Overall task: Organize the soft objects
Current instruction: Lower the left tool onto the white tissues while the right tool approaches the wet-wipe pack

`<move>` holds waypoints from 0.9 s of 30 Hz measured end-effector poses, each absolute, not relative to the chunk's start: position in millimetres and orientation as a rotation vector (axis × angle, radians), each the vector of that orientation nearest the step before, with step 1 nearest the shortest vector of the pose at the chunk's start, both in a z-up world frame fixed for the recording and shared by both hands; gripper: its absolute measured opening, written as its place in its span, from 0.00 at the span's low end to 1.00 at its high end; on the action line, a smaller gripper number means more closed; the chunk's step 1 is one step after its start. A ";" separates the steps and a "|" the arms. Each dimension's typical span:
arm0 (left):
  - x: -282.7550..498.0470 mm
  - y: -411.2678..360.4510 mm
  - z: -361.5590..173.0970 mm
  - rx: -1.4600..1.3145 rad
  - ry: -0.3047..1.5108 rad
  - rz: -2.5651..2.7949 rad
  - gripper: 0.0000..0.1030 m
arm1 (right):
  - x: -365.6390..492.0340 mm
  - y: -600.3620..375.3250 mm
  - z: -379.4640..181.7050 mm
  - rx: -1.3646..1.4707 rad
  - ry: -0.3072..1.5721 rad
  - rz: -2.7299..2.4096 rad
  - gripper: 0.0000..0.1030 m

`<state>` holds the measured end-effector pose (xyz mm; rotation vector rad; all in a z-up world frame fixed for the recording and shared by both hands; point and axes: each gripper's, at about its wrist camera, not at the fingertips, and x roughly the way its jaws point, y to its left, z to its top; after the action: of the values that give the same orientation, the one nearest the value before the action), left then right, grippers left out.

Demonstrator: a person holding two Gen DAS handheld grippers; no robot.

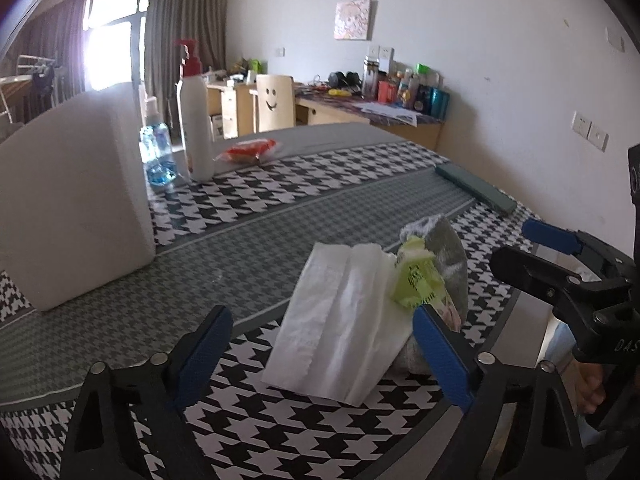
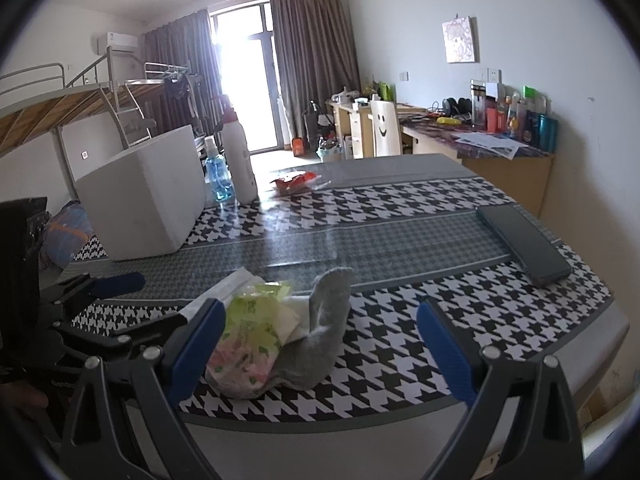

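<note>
A small pile of soft things lies near the front edge of the houndstooth table. It holds a white folded tissue, a yellow-green tissue packet and a grey sock. My left gripper is open, with the tissue between its blue pads; neither pad presses on it. The right gripper shows at the right of this view. In the right wrist view my right gripper is open around the sock and packet, with the tissue behind them. The left gripper is at the left.
A white foam box stands at the back left, with a blue spray bottle and a white pump bottle beside it. A red packet lies farther back. A dark flat case lies at the right. A person's hand holds the right gripper.
</note>
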<state>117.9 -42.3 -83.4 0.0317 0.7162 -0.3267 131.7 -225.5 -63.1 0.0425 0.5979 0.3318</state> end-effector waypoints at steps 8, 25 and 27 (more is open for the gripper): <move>121.6 -48.6 -96.3 0.057 0.788 -0.351 0.69 | 134.1 -225.0 -69.9 0.050 0.620 0.338 0.95; 129.3 -50.8 -110.2 0.071 0.865 -0.369 0.05 | 134.1 -223.6 -73.9 0.064 0.635 0.352 0.95; 129.8 -49.1 -109.5 0.059 0.868 -0.378 0.03 | 133.0 -223.3 -73.3 0.065 0.634 0.357 0.95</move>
<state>129.8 -49.1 -109.5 0.0594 0.8676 -0.3779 133.0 -223.3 -73.3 0.0650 0.6342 0.3567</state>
